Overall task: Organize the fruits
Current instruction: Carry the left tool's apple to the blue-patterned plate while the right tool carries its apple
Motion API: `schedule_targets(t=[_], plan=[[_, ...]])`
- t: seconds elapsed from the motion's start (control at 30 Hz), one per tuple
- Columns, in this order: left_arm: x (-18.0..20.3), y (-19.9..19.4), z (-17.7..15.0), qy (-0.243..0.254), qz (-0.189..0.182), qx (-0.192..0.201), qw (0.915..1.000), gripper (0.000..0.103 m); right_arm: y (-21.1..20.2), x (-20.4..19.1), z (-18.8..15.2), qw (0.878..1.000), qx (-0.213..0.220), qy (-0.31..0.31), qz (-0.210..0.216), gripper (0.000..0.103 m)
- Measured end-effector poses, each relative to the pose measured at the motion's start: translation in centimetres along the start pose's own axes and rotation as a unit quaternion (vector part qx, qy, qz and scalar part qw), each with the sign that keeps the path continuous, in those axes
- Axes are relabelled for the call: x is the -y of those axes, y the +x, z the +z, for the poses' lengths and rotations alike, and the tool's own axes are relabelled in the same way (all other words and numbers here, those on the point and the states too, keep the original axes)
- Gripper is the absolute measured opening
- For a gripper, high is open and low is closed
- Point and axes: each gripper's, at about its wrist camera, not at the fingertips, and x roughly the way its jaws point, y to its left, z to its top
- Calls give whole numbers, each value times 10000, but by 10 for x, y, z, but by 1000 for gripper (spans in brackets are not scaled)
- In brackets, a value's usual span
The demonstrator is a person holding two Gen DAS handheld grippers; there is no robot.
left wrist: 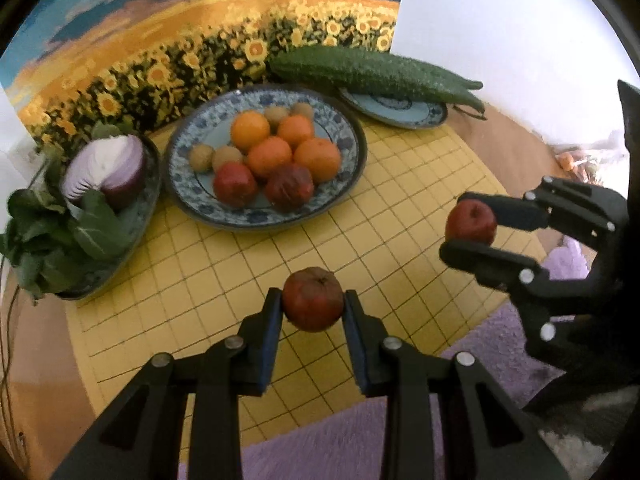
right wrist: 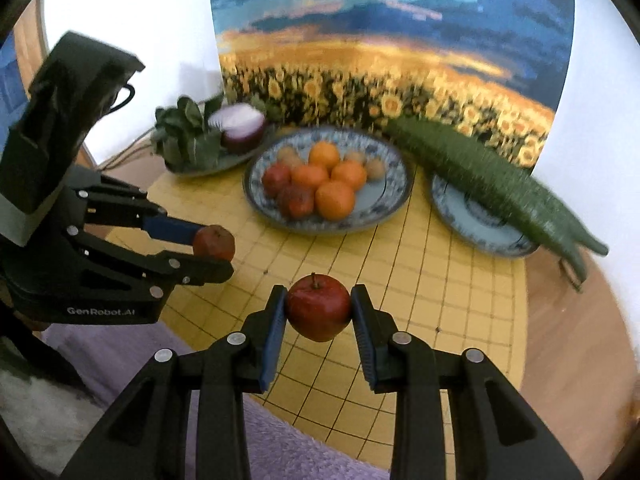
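Left gripper (left wrist: pixel 313 308): dull apple (left wrist: pixel 313 298) is pinched at its sides between the fingers.
Right gripper (right wrist: pixel 319 308): glossy apple (right wrist: pixel 318 307) is clamped likewise.
Handling: both are judged firm, smooth, bruisable.
Fruit plate (right wrist: pixel 394 196): ahead of both fingers.

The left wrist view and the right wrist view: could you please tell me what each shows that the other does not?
Only the left wrist view shows orange items at the far right edge. Only the right wrist view shows the left gripper's GenRobot.AI lettering and camera block. Both show the fruit plate, onion, cucumbers, and each gripper holding an apple.
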Motion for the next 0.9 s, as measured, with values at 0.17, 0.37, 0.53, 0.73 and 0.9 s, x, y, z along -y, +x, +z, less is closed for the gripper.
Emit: schedule_targets(t=[0.17, 0.37, 0.53, 0.73, 0.9], plan=[[-2, -25, 4, -97, 64, 153, 9998, 31, -22, -2, 12, 9997, 224, -11, -21, 33], [-2, -53, 9, -225, 281, 330, 9988, 31, -42, -4, 25, 9989, 412, -47, -217, 33], [-3, -82, 15, -312, 352, 656, 9967, 31, -63, -7, 35, 9974, 677, -65, -241, 33], [-2, -106, 24, -326, 413, 993, 9937, 31, -83, -12, 51, 9958, 879, -134, -226, 33], [0, -112, 27, -198, 531, 1148, 9918, 31, -89, -11, 64, 9950, 934, -75, -334, 33]])
